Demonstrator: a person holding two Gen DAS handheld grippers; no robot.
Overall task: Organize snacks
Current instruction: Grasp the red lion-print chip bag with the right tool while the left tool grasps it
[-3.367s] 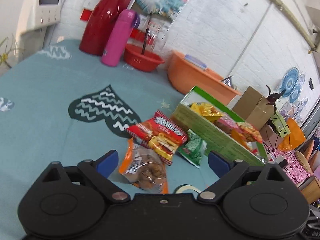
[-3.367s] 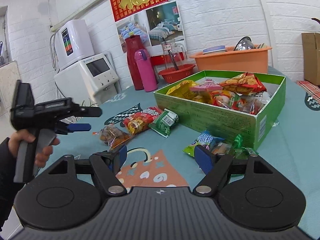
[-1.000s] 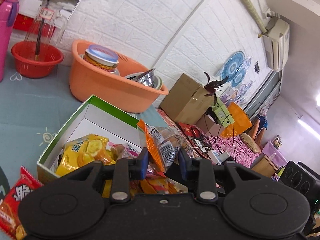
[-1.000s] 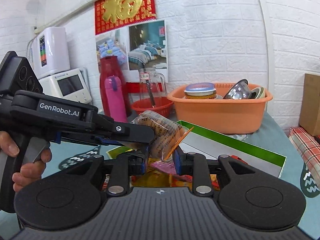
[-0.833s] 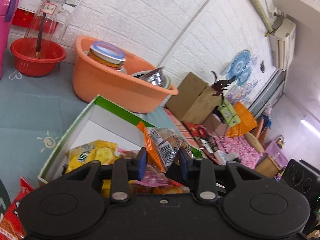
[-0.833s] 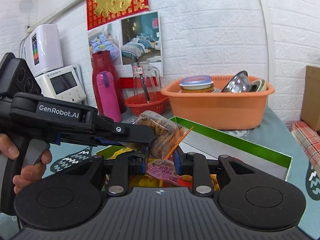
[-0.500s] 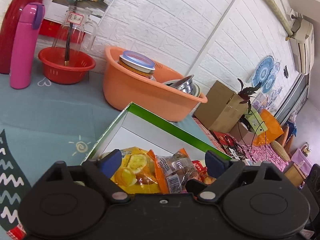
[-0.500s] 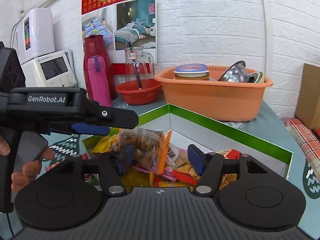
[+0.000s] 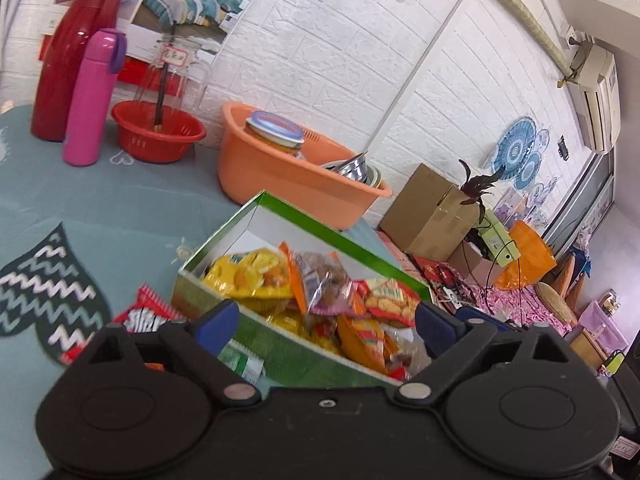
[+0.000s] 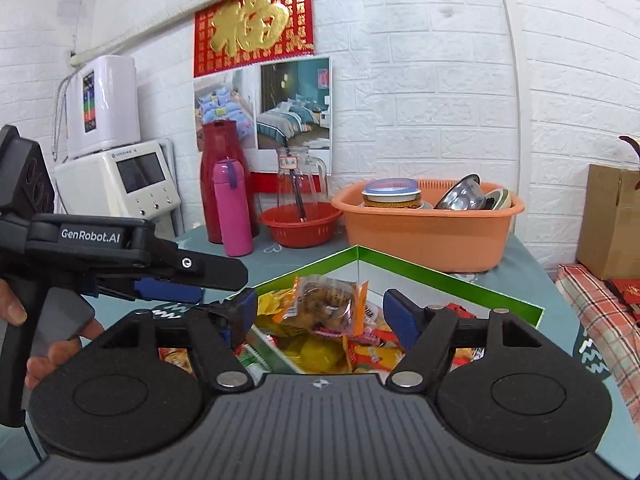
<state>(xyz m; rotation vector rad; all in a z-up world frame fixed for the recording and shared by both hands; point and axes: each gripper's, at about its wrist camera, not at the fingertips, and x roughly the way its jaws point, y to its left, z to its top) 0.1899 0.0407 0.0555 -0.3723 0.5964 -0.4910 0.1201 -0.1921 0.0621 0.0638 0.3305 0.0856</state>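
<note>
Orange-edged clear snack bag [image 10: 328,300] lies on the heap in the green box [image 10: 460,280], just ahead of both grippers (nothing gripped). Left gripper [image 9: 326,320] and right gripper [image 10: 316,312] jaws just opened, wide apart. Red pack [image 9: 142,318] lies near-left outside, nearer the left.

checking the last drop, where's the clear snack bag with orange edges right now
The clear snack bag lies on top of the pile inside the green box, toward its far corner, beside the yellow packet; in the left wrist view it sits mid-frame.
</note>
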